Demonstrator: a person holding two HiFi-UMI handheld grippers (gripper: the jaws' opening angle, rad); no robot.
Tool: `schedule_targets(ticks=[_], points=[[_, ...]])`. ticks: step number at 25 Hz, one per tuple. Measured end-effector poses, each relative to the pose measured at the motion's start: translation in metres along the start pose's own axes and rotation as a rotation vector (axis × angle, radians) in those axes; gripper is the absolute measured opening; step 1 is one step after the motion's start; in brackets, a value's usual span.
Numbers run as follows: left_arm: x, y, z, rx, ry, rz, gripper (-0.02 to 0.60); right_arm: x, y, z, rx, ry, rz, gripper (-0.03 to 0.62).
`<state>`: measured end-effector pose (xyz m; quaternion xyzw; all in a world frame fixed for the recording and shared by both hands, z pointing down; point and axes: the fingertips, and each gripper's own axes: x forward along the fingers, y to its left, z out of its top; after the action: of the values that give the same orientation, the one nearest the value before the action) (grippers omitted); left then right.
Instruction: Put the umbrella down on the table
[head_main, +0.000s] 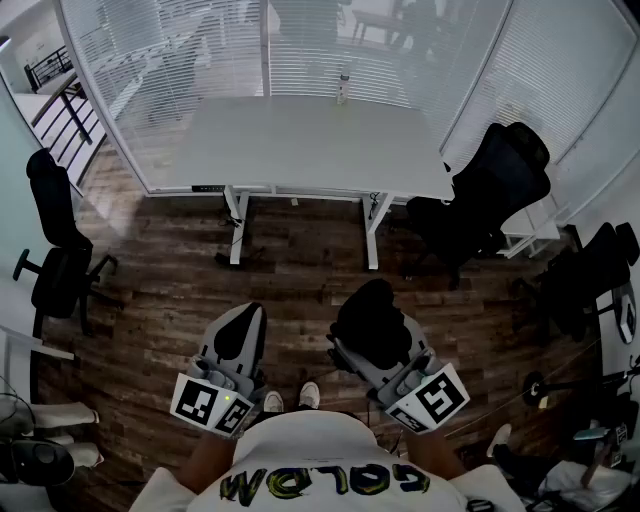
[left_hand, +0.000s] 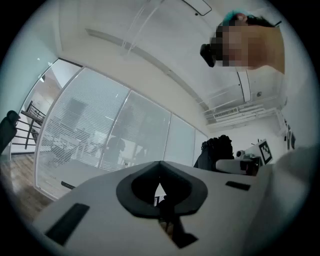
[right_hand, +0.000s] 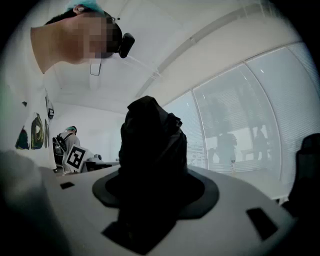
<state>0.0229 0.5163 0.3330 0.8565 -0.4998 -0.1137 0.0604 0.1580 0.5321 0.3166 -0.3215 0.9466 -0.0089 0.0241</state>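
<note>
The umbrella (head_main: 372, 318) is black and folded up into a soft, crumpled bundle. It sticks out from between the jaws of the right gripper (head_main: 378, 352), which squeeze it on both sides. It is up in the air over the wooden floor, not on the worktop (head_main: 300, 150). The worktop is long and white. It stands by the glass wall, well apart from the umbrella.

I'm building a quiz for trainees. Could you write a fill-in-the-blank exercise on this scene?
1. The right tongs grip a folded black ___.
2. The left tongs are closed and hold ___.
3. On the far edge of the white table stands one small ___.

Missing words: umbrella; nothing; bottle.
</note>
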Motion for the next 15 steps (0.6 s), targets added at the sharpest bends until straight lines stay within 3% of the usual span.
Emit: schedule_targets(ticks=[15], points=[[0.005,-0.021,-0.015,-0.001,0.025,0.020,0.011,-0.022,-0.018,-0.009,0.017,0.012,0.010,0.252]])
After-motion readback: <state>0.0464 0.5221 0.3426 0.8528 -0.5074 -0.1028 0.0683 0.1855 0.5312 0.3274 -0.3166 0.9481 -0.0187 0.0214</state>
